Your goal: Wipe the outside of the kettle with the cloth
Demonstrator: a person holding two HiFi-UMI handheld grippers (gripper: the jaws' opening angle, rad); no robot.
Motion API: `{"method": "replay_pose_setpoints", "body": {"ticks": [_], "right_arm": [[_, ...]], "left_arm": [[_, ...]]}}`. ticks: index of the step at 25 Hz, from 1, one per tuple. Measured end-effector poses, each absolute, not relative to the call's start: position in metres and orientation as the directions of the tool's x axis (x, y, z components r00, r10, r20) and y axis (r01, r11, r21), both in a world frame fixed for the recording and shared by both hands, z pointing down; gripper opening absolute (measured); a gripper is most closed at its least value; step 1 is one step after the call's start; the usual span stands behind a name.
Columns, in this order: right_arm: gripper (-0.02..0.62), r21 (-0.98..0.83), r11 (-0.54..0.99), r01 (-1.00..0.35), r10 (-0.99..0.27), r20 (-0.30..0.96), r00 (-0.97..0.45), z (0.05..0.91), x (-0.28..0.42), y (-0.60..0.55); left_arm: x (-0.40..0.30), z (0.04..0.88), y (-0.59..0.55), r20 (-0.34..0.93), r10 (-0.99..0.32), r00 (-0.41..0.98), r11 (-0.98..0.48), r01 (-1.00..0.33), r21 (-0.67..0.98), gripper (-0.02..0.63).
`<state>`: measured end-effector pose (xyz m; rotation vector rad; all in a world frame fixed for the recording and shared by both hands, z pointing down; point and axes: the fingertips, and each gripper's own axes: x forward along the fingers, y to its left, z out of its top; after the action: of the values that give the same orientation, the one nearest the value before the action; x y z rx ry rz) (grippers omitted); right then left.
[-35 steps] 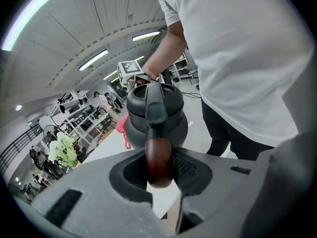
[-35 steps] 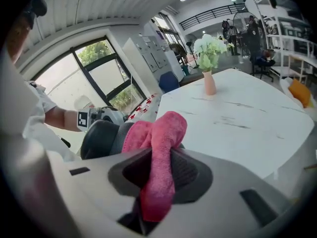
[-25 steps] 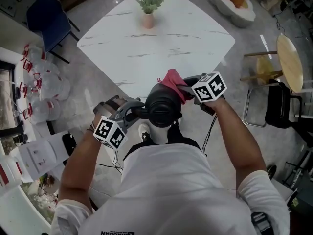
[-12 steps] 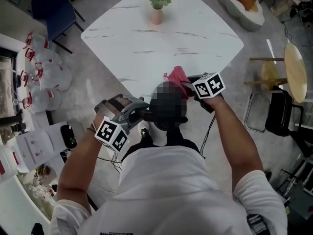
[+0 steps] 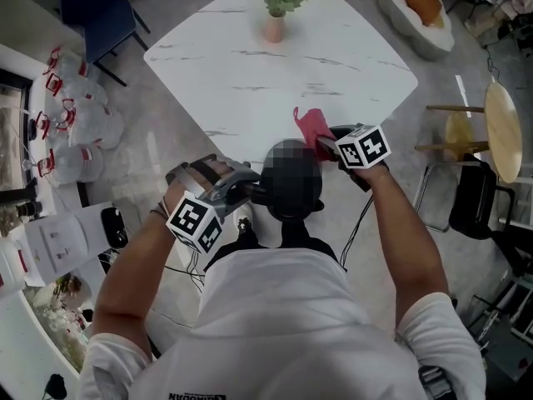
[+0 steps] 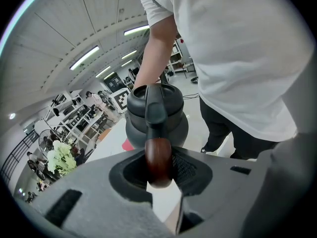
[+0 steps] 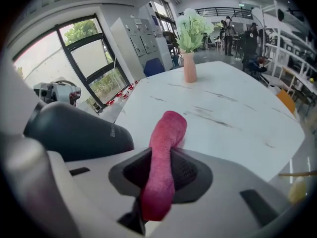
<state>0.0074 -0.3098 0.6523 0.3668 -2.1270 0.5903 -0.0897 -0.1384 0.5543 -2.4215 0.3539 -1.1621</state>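
- Standing at the near corner of the white table (image 5: 275, 65), the person holds a gripper in each hand, with the kettle (image 5: 293, 207) between them.
- The left gripper (image 5: 250, 192) is clenched on the kettle's handle (image 6: 158, 157); its jaws grip the brown wooden part from both sides.
- The kettle is dark and round-bodied. It sits upright at the table's near edge, right in front of the person. I can't tell whether its base rests on the top or hangs just above it.
- The right gripper (image 5: 326, 147) grasps the cloth (image 7: 163, 157), a pink-red roll pinched between its jaws, with the free end poking forward over the table.
- The cloth is just beside the kettle's upper right side. I can't tell whether it touches the body.
- Both grippers tilt downward toward the kettle.
- At the far end of the table stands a pink vase (image 5: 275, 28) with pale green and white flowers, well apart from the kettle.
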Motion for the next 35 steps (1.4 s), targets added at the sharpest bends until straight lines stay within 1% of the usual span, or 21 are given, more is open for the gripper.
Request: {"method": "replay_pose_setpoints", "body": {"ticks": [4,7,10,13,15,18,22,24,25,27,31,35], "right_arm": [[0.102,-0.227,0.879,-0.418,-0.082,0.793,-0.603,0.611,0.010,-0.312],[0.103,-0.203,0.915,-0.348,-0.084,0.748,-0.658,0.563,0.003,-0.305],[0.103,-0.207,0.941,-0.268,-0.055,0.686,-0.725,0.510,-0.006,-0.290],[0.103,-0.230,0.955,-0.186,0.001,0.631,-0.776,0.462,-0.016,-0.271],[0.103,-0.248,0.962,-0.116,0.064,0.613,-0.787,0.438,-0.021,-0.254],[0.103,-0.281,0.959,0.014,0.191,0.612,-0.768,0.413,-0.025,-0.220],[0.104,-0.372,0.896,0.241,0.430,0.598,-0.676,0.394,-0.024,-0.162],[0.103,-0.422,0.850,0.314,0.521,0.590,-0.617,0.395,-0.023,-0.140],[0.103,-0.436,0.839,0.325,0.540,0.599,-0.591,0.400,-0.022,-0.136],[0.103,-0.428,0.850,0.307,0.525,0.649,-0.551,0.418,-0.024,-0.140],[0.103,-0.338,0.909,0.245,0.417,0.767,-0.488,0.458,-0.036,-0.166],[0.103,-0.212,0.940,0.266,0.306,0.870,-0.387,0.492,-0.045,-0.185]], "left_arm": [[-0.089,0.555,-0.139,0.683,-0.396,0.613,-0.879,-0.039,-0.475,0.098],[-0.086,0.554,-0.140,0.691,-0.388,0.610,-0.875,-0.009,-0.483,0.097],[-0.081,0.554,-0.140,0.701,-0.376,0.605,-0.872,0.024,-0.489,0.097],[-0.080,0.554,-0.140,0.711,-0.366,0.600,-0.872,0.045,-0.487,0.098],[-0.078,0.553,-0.141,0.716,-0.362,0.597,-0.871,0.058,-0.488,0.098],[-0.075,0.552,-0.140,0.722,-0.357,0.592,-0.865,0.083,-0.496,0.098],[-0.070,0.551,-0.141,0.734,-0.351,0.582,-0.856,0.120,-0.504,0.098],[-0.068,0.550,-0.141,0.737,-0.349,0.578,-0.851,0.133,-0.507,0.098],[-0.068,0.550,-0.140,0.738,-0.350,0.577,-0.849,0.137,-0.510,0.098],[-0.067,0.549,-0.138,0.739,-0.354,0.573,-0.845,0.143,-0.515,0.098],[-0.064,0.545,-0.135,0.743,-0.367,0.559,-0.835,0.154,-0.528,0.098],[-0.061,0.545,-0.135,0.749,-0.374,0.547,-0.828,0.165,-0.535,0.097]]}}
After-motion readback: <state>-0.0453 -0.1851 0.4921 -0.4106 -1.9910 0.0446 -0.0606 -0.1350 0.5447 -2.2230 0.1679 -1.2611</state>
